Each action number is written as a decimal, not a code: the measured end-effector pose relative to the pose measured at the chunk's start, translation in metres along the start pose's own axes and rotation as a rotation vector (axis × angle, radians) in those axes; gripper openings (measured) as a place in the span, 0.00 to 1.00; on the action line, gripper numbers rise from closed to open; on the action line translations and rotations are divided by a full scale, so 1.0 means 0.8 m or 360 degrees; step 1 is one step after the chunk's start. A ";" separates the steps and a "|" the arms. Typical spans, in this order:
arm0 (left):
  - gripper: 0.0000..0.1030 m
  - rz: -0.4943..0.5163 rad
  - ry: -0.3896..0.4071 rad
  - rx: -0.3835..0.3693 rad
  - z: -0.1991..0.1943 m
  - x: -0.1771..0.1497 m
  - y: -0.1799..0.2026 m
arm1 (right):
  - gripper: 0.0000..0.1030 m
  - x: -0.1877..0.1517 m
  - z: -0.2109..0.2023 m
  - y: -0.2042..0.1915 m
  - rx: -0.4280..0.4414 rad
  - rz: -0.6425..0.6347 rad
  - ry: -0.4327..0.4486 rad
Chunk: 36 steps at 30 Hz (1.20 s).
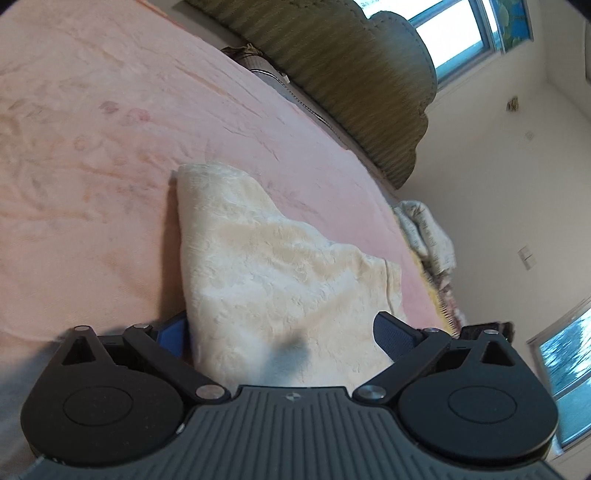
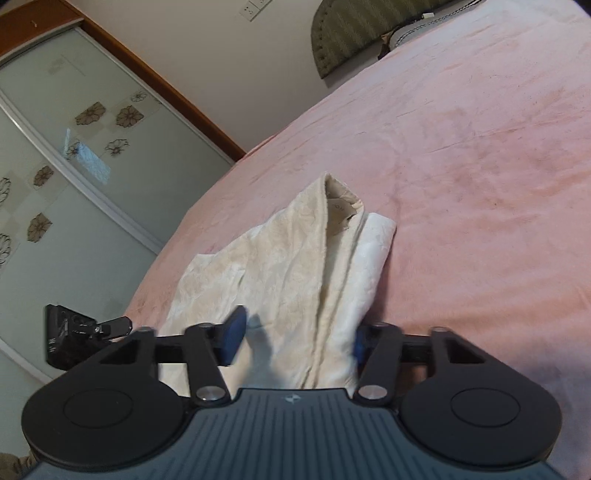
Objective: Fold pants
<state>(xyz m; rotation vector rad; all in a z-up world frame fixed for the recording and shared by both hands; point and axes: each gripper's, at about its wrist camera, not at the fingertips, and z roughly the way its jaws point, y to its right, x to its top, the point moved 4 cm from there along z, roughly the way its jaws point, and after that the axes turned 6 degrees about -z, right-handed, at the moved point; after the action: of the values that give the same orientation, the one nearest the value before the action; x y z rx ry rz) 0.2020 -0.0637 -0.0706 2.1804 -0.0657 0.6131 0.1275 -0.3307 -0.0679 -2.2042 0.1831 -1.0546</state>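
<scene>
Cream pants (image 1: 266, 258) lie folded on the pink bed (image 1: 92, 147), stretching toward twelve o'clock. Left gripper (image 1: 284, 332) gapes wide around them. Right gripper (image 2: 295, 332) spreads apart too, straddling the fabric.

Your pants (image 1: 266, 266) lie folded on the bed (image 1: 92, 147), reaching forward from between both sets of jaws. Beyond them stands the headboard (image 1: 351, 85), with a pillow (image 2: 410, 31) at its foot.

One pants (image 1: 266, 266), one bed (image 1: 92, 147), two windows (image 1: 461, 33).
</scene>
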 end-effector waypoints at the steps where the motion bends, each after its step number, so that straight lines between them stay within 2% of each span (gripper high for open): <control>1: 0.78 0.0062 0.0003 0.0059 0.003 -0.004 0.007 | 0.33 -0.001 0.003 0.000 -0.0002 0.0003 0.0006; 2: 0.62 0.0134 0.0023 0.0154 0.005 -0.008 0.013 | 0.31 -0.002 0.003 -0.002 -0.0015 -0.0008 0.0015; 3: 0.53 0.0203 0.0045 0.0246 0.003 -0.012 0.016 | 0.30 -0.003 0.002 -0.006 -0.0034 -0.0029 0.0024; 4: 0.39 0.0248 0.0068 0.0306 0.002 -0.014 0.018 | 0.28 -0.005 0.001 -0.010 -0.0049 -0.0043 0.0035; 5: 0.30 0.0258 0.0092 0.0321 -0.001 -0.015 0.019 | 0.26 -0.007 -0.002 -0.014 -0.0064 -0.0056 0.0046; 8: 0.20 0.0241 0.0165 0.0296 -0.013 -0.017 0.021 | 0.22 -0.011 -0.010 -0.028 -0.0107 -0.0102 0.0085; 11: 0.16 0.0331 0.0232 0.0308 -0.027 -0.020 0.034 | 0.20 -0.008 -0.019 -0.049 -0.0119 -0.0169 0.0131; 16: 0.16 0.0501 0.0376 0.0345 -0.060 -0.015 0.055 | 0.20 0.011 -0.032 -0.096 -0.0052 -0.0311 0.0192; 20: 0.16 0.0535 0.0491 0.0432 -0.088 0.020 0.051 | 0.20 0.031 -0.016 -0.129 0.0036 -0.0389 0.0226; 25: 0.16 0.0517 0.0527 0.0591 -0.094 0.077 0.025 | 0.20 0.064 0.050 -0.148 0.0086 -0.0399 0.0223; 28: 0.17 0.0482 0.0513 0.0689 -0.080 0.099 -0.001 | 0.20 0.077 0.100 -0.146 0.0047 -0.0391 0.0190; 30: 0.17 0.0458 0.0457 0.0752 -0.061 0.105 -0.021 | 0.20 0.079 0.129 -0.139 -0.0006 -0.0370 0.0156; 33: 0.24 0.0464 0.0430 0.0828 -0.045 0.103 -0.045 | 0.23 0.074 0.160 -0.126 -0.0170 -0.0411 0.0086; 34: 0.29 0.0457 0.0440 0.0827 -0.046 0.102 -0.050 | 0.26 0.071 0.165 -0.121 -0.0217 -0.0421 0.0065; 35: 0.43 0.0450 0.0447 0.0825 -0.049 0.101 -0.051 | 0.30 0.069 0.167 -0.115 -0.0227 -0.0397 0.0046; 36: 0.46 0.0445 0.0453 0.0836 -0.052 0.100 -0.051 | 0.32 0.066 0.166 -0.109 -0.0221 -0.0355 0.0035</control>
<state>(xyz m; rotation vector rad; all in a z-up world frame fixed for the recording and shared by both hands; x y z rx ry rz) 0.2656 0.0064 -0.0429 2.5797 -0.0636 1.2049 0.2465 -0.2167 -0.0381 -2.3802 0.0201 -1.2197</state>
